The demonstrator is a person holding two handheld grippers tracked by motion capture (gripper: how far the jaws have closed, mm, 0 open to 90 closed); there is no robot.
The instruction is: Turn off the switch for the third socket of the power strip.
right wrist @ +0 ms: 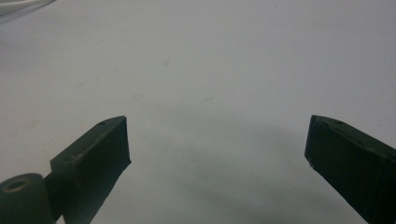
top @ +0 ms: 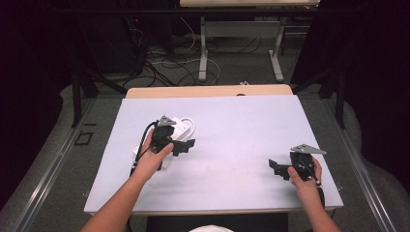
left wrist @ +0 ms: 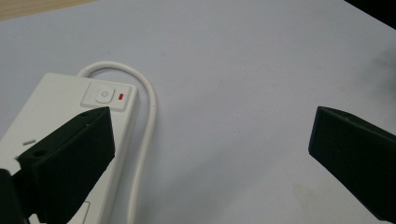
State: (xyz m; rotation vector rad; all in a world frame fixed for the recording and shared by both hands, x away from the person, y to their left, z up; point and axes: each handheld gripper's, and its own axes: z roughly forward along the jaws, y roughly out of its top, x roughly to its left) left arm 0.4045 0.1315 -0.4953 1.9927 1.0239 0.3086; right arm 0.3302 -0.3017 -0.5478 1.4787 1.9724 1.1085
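power strip [left wrist: 60, 112] beside left tool [left wrist: 210, 140], untouched

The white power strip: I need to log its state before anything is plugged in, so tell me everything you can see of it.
The white power strip is a flat, oblong block of what looks like smooth plastic, lying flat on the pale table cover at its left side. At one end sits a square power button with a small red indicator beside it. A white cord loops out from that end and runs back along its side. The left gripper is above it with jaws wide apart, nothing between them; whether a jaw touches it is unclear.
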